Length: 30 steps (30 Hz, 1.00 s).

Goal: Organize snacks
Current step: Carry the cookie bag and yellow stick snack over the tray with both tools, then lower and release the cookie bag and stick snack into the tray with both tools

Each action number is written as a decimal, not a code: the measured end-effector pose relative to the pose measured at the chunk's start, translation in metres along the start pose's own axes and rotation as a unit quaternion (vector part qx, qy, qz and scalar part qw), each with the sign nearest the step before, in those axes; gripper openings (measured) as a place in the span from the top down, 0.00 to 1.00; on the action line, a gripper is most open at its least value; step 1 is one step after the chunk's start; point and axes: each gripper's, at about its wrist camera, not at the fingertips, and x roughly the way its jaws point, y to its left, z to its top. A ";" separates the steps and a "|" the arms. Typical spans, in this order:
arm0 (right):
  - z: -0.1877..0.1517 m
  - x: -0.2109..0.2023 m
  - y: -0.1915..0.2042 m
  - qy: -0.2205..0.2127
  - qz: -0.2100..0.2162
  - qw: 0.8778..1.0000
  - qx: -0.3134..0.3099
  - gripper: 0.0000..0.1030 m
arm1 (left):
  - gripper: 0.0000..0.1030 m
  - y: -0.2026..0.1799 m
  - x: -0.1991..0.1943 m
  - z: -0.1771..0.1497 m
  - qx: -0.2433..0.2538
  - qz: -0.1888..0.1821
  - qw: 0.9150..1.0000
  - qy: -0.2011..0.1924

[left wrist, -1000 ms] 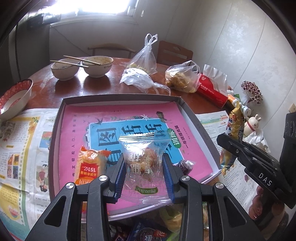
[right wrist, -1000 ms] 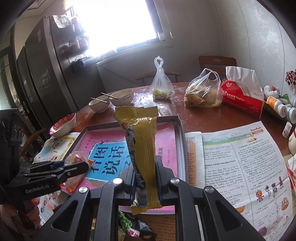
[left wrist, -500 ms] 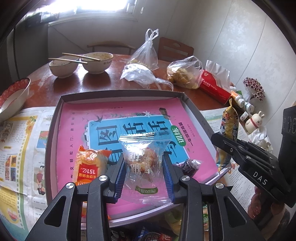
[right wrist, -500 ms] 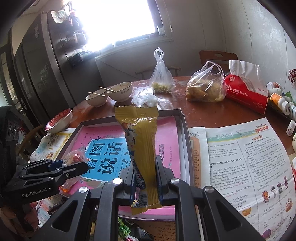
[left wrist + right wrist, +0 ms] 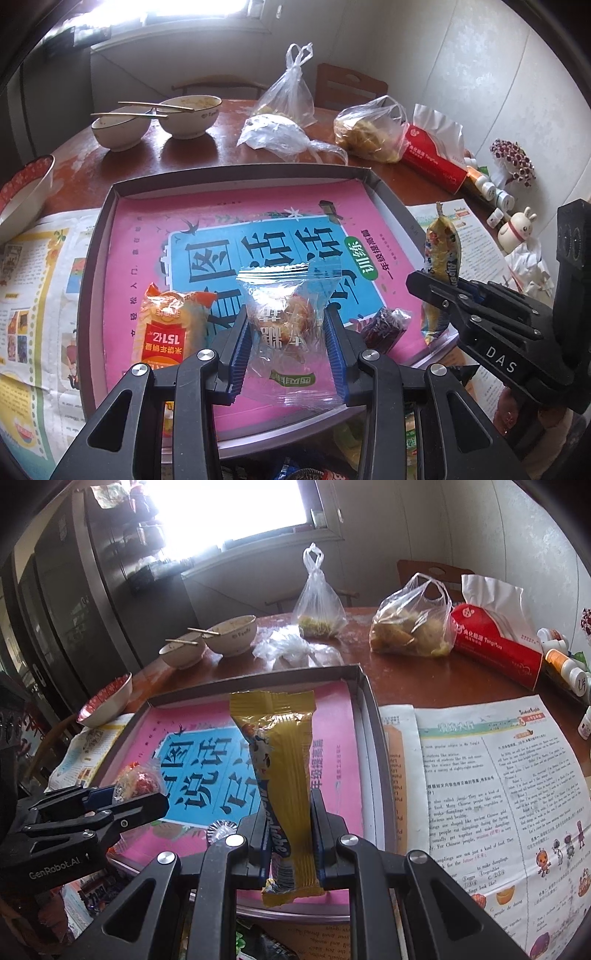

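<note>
A shallow grey tray [image 5: 96,236] [image 5: 373,716] lined with a pink and blue book cover lies in front of both grippers. My left gripper [image 5: 286,334] is shut on a clear packet holding a round pastry [image 5: 286,317], over the tray's near part. An orange snack packet [image 5: 166,328] lies in the tray to its left, a small dark candy [image 5: 384,325] to its right. My right gripper [image 5: 286,827] is shut on a long yellow snack packet [image 5: 280,760], upright over the tray's near right corner. The left gripper [image 5: 110,801] with its pastry also shows in the right wrist view.
Newspaper sheets [image 5: 498,775] flank the tray. Behind it on the brown table stand two bowls with chopsticks [image 5: 188,114], tied plastic bags [image 5: 369,129], a red tissue pack [image 5: 498,642] and small bottles [image 5: 495,192]. A red-rimmed bowl [image 5: 22,188] sits far left. More snack packets [image 5: 258,941] lie below the tray's near edge.
Both grippers have sunk a little toward the tray with their packets still held. In the left wrist view the yellow packet now sits lower and nearer the tray's right edge.
</note>
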 end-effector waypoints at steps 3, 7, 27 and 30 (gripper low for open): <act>-0.001 0.001 0.000 0.005 -0.004 1.000 -0.003 0.82 | 0.62 -0.001 0.002 -0.001 0.004 0.004 1.000 0.002; -0.002 0.003 -0.001 0.012 -0.006 1.000 -0.001 0.82 | 0.62 -0.004 0.004 -0.001 0.007 0.007 1.000 0.004; -0.005 -0.006 0.000 0.010 -0.007 1.000 -0.007 0.71 | 0.61 -0.007 0.011 -0.006 0.021 0.028 0.999 0.014; -0.005 -0.008 0.001 0.007 -0.012 1.000 -0.011 0.70 | 0.61 -0.007 0.010 -0.007 0.023 0.031 0.999 0.016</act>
